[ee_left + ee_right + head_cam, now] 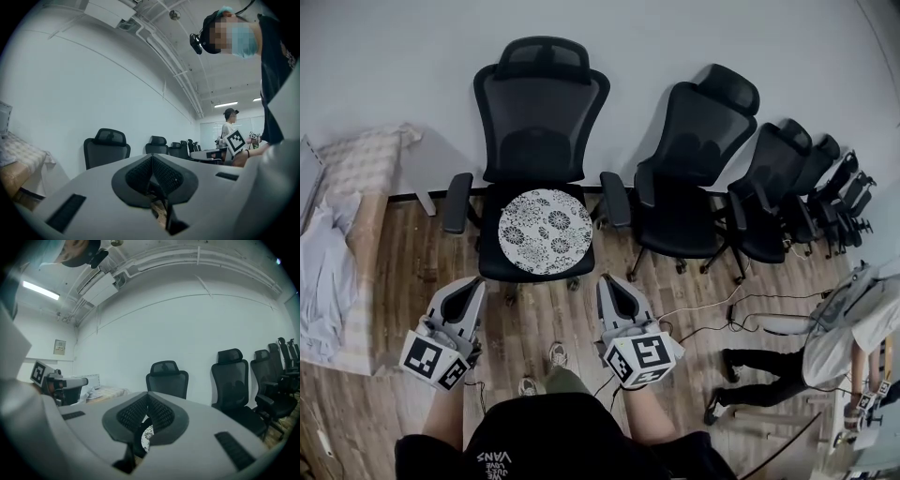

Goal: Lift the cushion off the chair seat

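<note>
One round cushion with a black-and-white flower pattern lies flat on the seat of a black office chair, filling most of the seat; nothing touches it; just in front of the seat, over the wooden floor, two tools point at the chair; the left hand-held gripper has its jaws closed together on nothing; the right hand-held gripper is likewise closed and empty, the cushion showing below its tips; at least three more black chairs stand in a row to the right, the far ones overlapping.
</note>
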Motion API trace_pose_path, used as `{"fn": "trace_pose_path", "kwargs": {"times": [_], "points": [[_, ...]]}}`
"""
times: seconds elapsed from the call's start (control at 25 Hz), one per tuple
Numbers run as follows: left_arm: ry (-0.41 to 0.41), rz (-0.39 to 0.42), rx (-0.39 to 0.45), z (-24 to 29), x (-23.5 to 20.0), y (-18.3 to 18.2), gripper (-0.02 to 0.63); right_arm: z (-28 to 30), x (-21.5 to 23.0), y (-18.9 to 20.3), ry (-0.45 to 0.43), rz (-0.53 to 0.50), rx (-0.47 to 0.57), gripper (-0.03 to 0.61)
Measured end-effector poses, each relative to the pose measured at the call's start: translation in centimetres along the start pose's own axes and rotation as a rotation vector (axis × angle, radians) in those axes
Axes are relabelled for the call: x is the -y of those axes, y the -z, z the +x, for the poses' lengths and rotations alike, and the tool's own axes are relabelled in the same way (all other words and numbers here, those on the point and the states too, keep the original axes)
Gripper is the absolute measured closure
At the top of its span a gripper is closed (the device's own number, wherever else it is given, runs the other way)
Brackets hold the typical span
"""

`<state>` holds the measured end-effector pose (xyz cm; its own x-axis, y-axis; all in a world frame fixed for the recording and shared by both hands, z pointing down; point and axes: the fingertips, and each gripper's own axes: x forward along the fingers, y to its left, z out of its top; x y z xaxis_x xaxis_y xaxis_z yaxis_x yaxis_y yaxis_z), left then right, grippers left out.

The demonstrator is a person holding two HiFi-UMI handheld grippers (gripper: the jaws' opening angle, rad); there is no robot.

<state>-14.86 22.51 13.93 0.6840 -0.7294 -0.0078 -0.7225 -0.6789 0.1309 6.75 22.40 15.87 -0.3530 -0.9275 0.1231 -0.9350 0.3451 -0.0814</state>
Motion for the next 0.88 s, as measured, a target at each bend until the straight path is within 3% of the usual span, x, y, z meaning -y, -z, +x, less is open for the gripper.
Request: {"fn": "trace_pose_path", "kwargs": {"times": [0.88], "points": [[-0.079, 0.013, 0.013, 9.8, -1.5, 0.3, 0.601, 6.9, 8.5, -0.4, -0.087, -0.009, -0.019, 0.561]]}}
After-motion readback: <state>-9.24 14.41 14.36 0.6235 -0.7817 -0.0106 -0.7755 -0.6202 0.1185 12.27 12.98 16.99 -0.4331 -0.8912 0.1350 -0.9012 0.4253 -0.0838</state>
